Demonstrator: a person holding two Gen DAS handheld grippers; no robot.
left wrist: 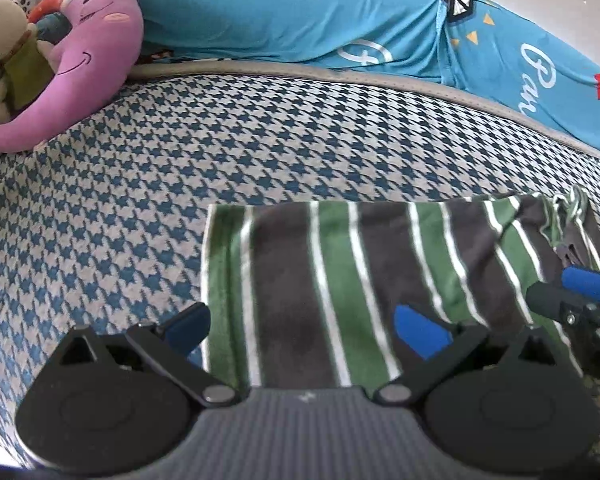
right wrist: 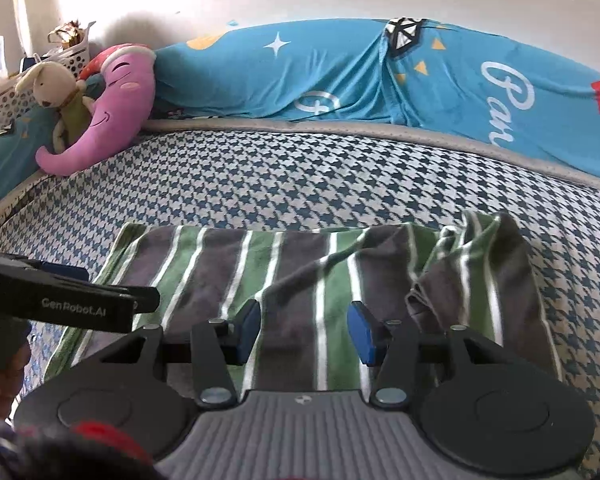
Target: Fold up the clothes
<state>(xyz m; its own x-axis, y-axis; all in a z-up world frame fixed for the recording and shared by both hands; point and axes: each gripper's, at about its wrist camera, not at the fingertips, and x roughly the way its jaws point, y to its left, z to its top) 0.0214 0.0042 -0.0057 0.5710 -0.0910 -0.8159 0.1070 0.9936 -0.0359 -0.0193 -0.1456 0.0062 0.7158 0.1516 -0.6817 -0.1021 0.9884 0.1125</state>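
Observation:
A green, grey and white striped garment [left wrist: 340,264] lies flat on the houndstooth mattress, seen in both views [right wrist: 300,272]. Its right end is bunched into loose folds [right wrist: 472,264]. My left gripper [left wrist: 304,326] hovers low over the garment's left part, open wide, nothing between its fingers. My right gripper [right wrist: 306,330] is open above the garment's near middle, also holding nothing. The right gripper's blue fingers [left wrist: 580,284] show at the right edge of the left wrist view. The left gripper's black body [right wrist: 60,300] shows at the left of the right wrist view.
The blue-and-white houndstooth mattress [left wrist: 180,152] stretches ahead. A turquoise printed quilt [right wrist: 340,68] runs along the far edge by the wall. A pink plush [right wrist: 112,108] and a beige bunny toy [right wrist: 52,88] sit at the far left, with white baskets [right wrist: 16,96] behind.

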